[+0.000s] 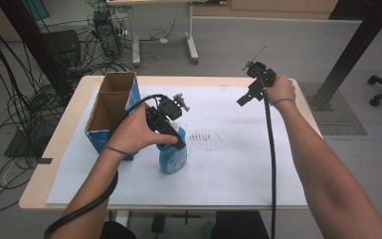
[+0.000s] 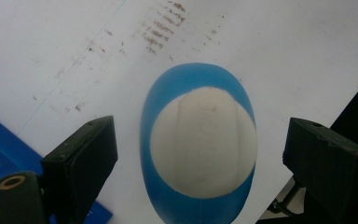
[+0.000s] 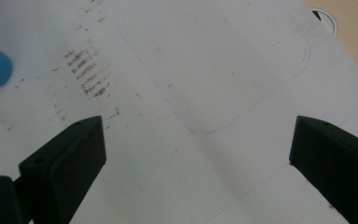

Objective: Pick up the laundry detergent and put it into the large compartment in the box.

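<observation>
On the white paper sheet (image 1: 229,164) that covers the table (image 1: 54,144), toward its left-centre, stands a blue bottle (image 1: 173,155) with a white cap (image 2: 203,142) — upright, seen end-on from above in the left gripper view. Just to its left sits an open cardboard box (image 1: 110,107) with blue printed sides, close beside the bottle; whether the two touch cannot be told. A patch of brown smudges (image 1: 202,136) marks the paper just right of the bottle, and faint blue pen lines (image 3: 242,116) show in the right gripper view. Directly over the bottle hovers the left gripper (image 1: 171,137), its jaws spread wide, one on each side of the cap and clear of it. Well apart, over the far right part of the sheet, the right gripper (image 1: 242,99) hangs in the air with its jaws also wide and nothing between them — bare paper lies below.
</observation>
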